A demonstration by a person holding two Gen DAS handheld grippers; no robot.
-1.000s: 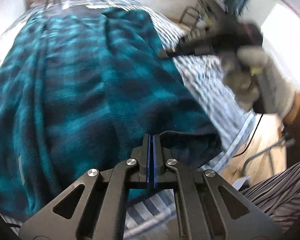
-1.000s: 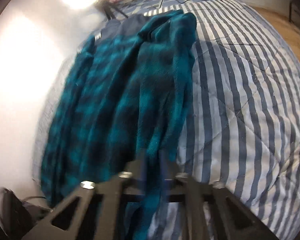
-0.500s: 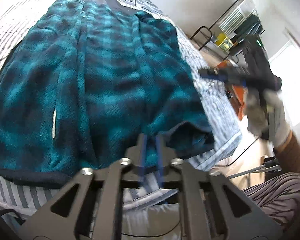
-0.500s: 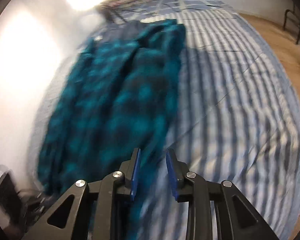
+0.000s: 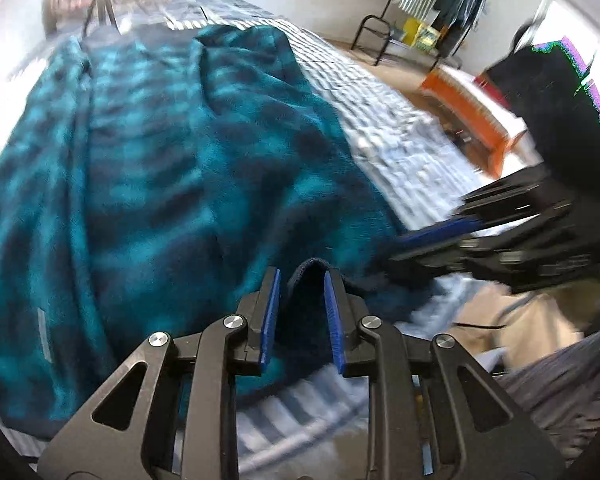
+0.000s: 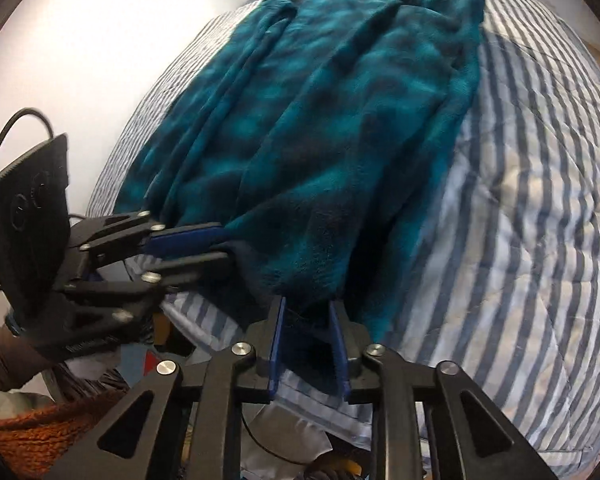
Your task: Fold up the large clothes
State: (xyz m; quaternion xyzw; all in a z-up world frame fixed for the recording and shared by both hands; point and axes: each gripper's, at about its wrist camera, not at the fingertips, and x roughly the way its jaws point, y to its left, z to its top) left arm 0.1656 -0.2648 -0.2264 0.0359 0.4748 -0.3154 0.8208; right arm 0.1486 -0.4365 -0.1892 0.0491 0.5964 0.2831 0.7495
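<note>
A teal and dark plaid fleece garment (image 5: 160, 152) (image 6: 340, 120) lies lengthwise on the striped bed, its dark hem at the near edge. My left gripper (image 5: 301, 272) straddles a raised fold of that hem (image 5: 306, 280); its jaws are opening and the blue pads stand a little off the fabric. In the right wrist view the left gripper (image 6: 223, 242) reaches the hem's left corner from the side. My right gripper (image 6: 307, 301) is closing on the hem further right, with fabric filling the gap between its pads. It shows blurred in the left wrist view (image 5: 394, 250).
The blue and white striped quilt (image 6: 520, 200) is bare right of the garment. A clothes rack (image 5: 440, 0) and an orange box (image 5: 472, 108) stand on the floor beyond the bed. A person's striped trouser leg (image 5: 560, 380) and a sleeved hand (image 6: 4, 364) are close by.
The left gripper went from shut to jaws apart and came back onto the near hem. The right gripper swung from further up the bed to the hem, close beside the left one.
</note>
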